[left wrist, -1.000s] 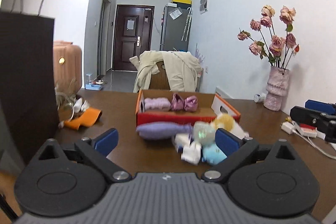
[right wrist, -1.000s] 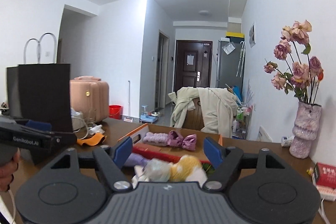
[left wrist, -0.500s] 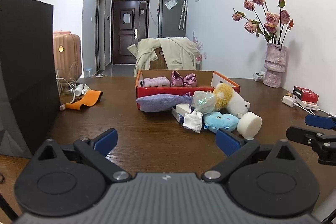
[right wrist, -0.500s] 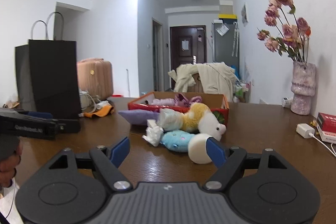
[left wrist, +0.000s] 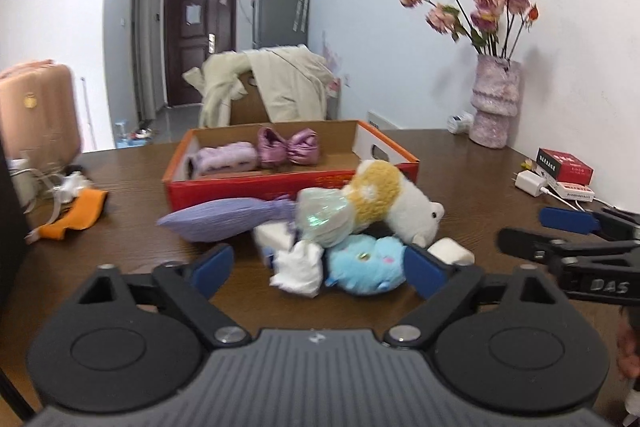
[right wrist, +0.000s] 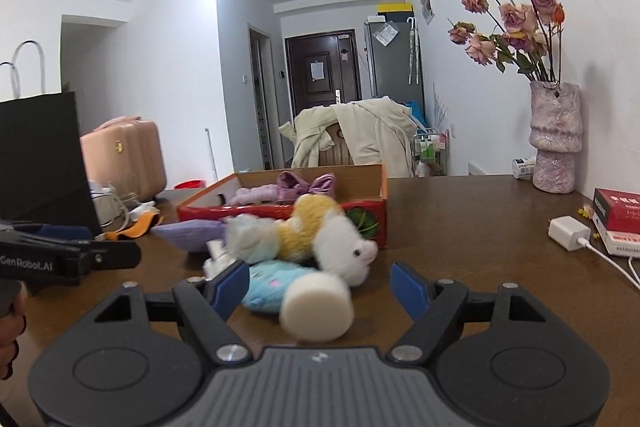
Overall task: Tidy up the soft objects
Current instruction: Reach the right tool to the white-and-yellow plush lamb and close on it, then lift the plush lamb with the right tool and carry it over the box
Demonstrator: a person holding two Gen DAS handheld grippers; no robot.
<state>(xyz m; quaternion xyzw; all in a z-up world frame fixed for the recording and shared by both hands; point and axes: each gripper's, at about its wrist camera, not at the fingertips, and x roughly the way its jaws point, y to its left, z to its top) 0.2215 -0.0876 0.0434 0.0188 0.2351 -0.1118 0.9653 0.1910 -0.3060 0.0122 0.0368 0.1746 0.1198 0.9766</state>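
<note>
A pile of soft things lies on the brown table in front of a red cardboard box. In the pile are a blue plush, a white and yellow plush, a purple cloth pouch, a white cloth and a white foam puck. The box holds a lilac roll and a shiny purple bow. My left gripper is open, with the white cloth and blue plush between its fingers. My right gripper is open, with the foam puck between its fingers.
A black paper bag stands at the left. An orange cloth and cables lie beside it. A vase of dried roses, a red box and a white charger stand at the right. A chair with a coat is behind the table.
Both grippers have moved forward and closer to the pile. The soft things now sit between their open fingers. The right gripper shows larger in the left wrist view.
</note>
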